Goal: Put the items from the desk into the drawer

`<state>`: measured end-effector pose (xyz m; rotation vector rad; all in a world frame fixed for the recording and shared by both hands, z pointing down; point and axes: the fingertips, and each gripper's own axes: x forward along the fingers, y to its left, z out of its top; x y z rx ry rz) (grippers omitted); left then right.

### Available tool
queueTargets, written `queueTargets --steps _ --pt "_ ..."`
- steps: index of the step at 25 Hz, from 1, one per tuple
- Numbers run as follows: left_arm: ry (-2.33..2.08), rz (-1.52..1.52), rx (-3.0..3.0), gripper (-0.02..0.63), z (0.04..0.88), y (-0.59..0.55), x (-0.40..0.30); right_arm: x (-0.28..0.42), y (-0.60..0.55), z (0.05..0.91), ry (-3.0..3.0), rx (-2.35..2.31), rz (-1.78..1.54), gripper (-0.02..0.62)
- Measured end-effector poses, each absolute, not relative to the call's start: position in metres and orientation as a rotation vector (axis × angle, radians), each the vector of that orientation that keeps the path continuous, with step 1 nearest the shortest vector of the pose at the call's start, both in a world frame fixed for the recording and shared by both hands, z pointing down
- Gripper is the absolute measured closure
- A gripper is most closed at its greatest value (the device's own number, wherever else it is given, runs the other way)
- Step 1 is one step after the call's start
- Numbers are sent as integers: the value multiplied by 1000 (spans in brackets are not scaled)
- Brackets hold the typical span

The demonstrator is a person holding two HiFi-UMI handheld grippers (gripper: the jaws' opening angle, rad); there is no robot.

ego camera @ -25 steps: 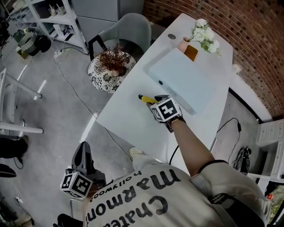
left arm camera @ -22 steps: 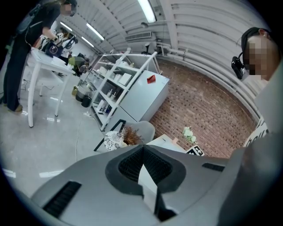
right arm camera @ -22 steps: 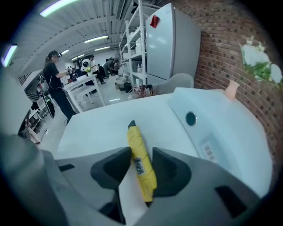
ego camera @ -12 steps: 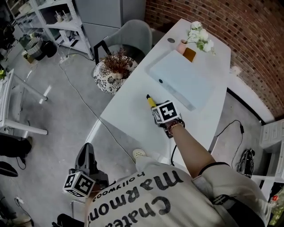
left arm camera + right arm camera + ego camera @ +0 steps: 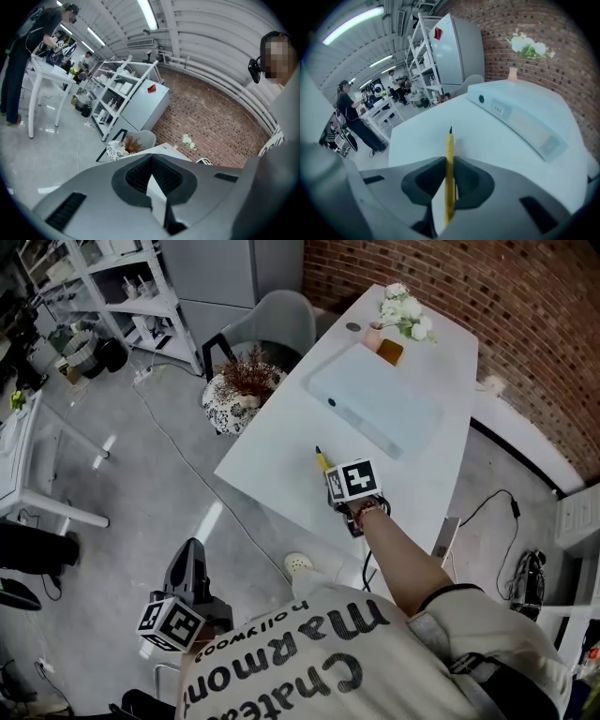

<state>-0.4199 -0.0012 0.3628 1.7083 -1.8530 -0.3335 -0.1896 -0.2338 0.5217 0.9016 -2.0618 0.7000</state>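
Note:
A yellow pen (image 5: 449, 173) with a black tip is clamped between the jaws of my right gripper (image 5: 449, 185), pointing forward over the white desk (image 5: 497, 140). In the head view the right gripper (image 5: 328, 472) hovers above the desk's near half, and the pen (image 5: 322, 460) sticks out toward the far end. My left gripper (image 5: 187, 570) hangs low at the person's left side, off the desk and above the floor; in its own view the left gripper (image 5: 152, 180) has its jaws together with nothing between them. No drawer shows in any view.
A pale blue flat case (image 5: 375, 407) lies across the far half of the desk. A pink vase with white flowers (image 5: 398, 310) and an orange block (image 5: 391, 352) stand at the far end. A grey chair (image 5: 272, 320) and a patterned pot with dried twigs (image 5: 244, 390) are left of the desk.
The right gripper has drawn back toward the person with the pen, away from the blue case. The pen now points up the desk instead of sideways. The left gripper stayed low.

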Motion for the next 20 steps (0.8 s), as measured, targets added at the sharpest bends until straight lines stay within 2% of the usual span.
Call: queueTargets --steps 20 --pt "-1717 -307 1903 611 334 57 -345 -173 -105 398 -2439 916 710 537"
